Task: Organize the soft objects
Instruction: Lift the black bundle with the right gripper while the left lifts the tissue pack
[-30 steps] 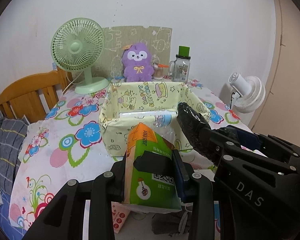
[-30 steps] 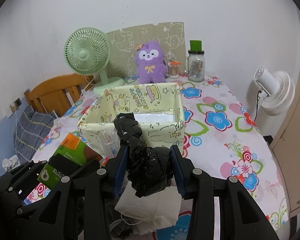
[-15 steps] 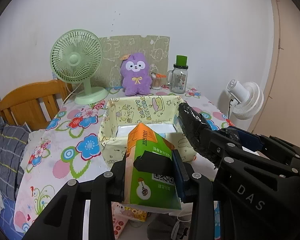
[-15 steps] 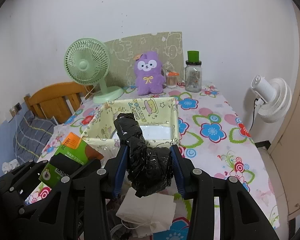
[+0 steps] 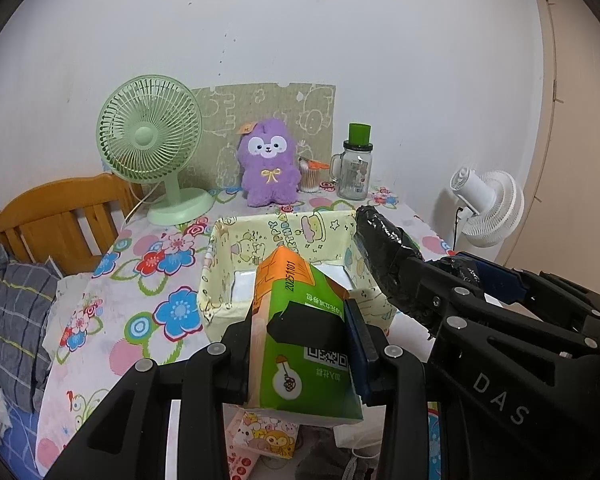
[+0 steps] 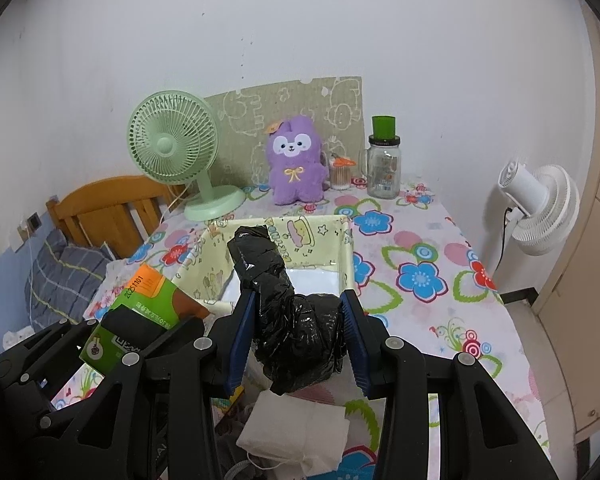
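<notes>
1. Left wrist view: the left claw (image 5: 300,344) is clamped on a green tissue pack (image 5: 304,340), held above the table's (image 5: 140,320) near edge, short of the yellow fabric storage box (image 5: 284,236). This looks like the carry step.
2. Right wrist view: the right claw (image 6: 296,332) grips a black plastic bag roll (image 6: 284,304), likewise short of the box; next, both should move forward over the opening, then release.

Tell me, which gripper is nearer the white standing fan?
Right. The right gripper, holding the black bag, is on the side of the white fan; the left gripper sits farther away.
</notes>
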Action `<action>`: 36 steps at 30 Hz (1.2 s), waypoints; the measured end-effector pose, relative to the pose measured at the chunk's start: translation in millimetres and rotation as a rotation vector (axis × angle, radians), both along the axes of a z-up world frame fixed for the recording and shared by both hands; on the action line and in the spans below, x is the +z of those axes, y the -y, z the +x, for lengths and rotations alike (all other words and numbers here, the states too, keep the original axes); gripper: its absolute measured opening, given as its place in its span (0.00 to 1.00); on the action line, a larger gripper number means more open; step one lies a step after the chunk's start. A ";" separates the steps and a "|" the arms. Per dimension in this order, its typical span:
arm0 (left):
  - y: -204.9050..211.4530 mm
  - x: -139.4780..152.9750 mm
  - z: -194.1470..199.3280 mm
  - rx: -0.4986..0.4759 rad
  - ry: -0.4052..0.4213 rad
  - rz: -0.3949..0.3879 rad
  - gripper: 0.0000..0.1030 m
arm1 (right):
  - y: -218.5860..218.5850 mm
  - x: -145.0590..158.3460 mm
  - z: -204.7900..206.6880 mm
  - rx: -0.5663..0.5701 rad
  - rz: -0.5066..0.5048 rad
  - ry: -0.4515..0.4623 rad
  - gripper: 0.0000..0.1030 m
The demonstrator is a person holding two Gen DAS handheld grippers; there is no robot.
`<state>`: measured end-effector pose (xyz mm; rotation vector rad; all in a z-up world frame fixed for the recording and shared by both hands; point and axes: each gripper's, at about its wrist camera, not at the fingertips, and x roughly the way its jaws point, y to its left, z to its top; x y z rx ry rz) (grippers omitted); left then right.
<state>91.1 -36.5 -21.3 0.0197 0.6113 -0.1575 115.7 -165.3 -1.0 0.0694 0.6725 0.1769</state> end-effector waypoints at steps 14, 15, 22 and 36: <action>1.0 4.1 23.2 0.001 0.008 0.011 0.36 | -2.7 3.0 23.2 -0.007 0.005 0.005 0.44; 0.9 3.9 24.8 0.001 0.008 0.011 0.36 | -2.8 2.9 23.3 -0.008 0.006 0.005 0.44; 0.6 2.9 37.9 0.000 0.015 0.019 0.36 | -3.9 0.2 37.8 -0.014 0.009 0.003 0.44; -2.0 -2.7 65.7 0.019 0.009 0.024 0.36 | -5.9 -8.0 66.6 -0.025 0.021 -0.002 0.44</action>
